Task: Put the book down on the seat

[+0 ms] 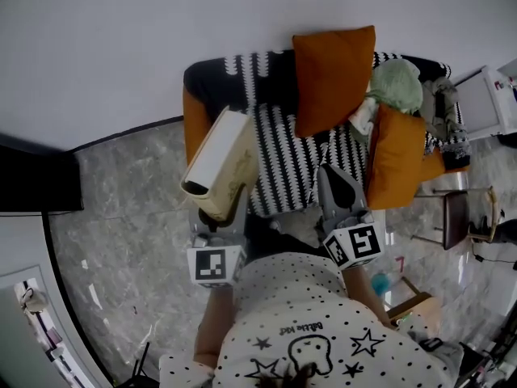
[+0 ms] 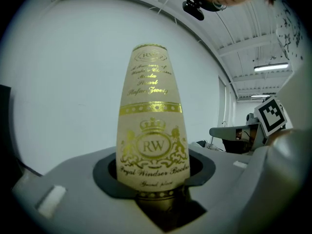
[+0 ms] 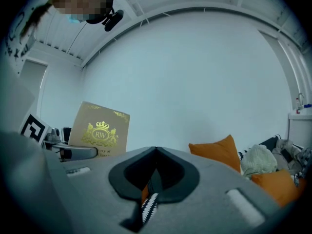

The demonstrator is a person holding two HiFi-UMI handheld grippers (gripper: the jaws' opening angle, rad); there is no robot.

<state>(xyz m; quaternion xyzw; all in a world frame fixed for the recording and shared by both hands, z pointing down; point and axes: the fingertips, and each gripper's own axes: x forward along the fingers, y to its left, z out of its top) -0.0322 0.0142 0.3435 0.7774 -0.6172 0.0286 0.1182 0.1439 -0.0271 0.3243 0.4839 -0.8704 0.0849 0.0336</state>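
A thick cream book (image 1: 220, 164) with gold print is clamped upright in my left gripper (image 1: 222, 208), over the front left corner of the seat (image 1: 283, 160). The seat is an orange armchair draped with a black-and-white striped throw. In the left gripper view the book's spine (image 2: 152, 130) rises out of my left gripper (image 2: 158, 189), with the jaws pressed against its sides. My right gripper (image 1: 338, 186) hovers shut and empty above the seat's front edge. In the right gripper view the right gripper (image 3: 155, 172) points at the wall, with the book (image 3: 100, 130) off to its left.
An orange cushion (image 1: 333, 75) leans on the backrest and another (image 1: 397, 156) stands at the seat's right side, with a pale green cloth (image 1: 397, 83) between them. A white unit (image 1: 485, 99) and a small chair (image 1: 456, 212) stand to the right. The floor is grey marble.
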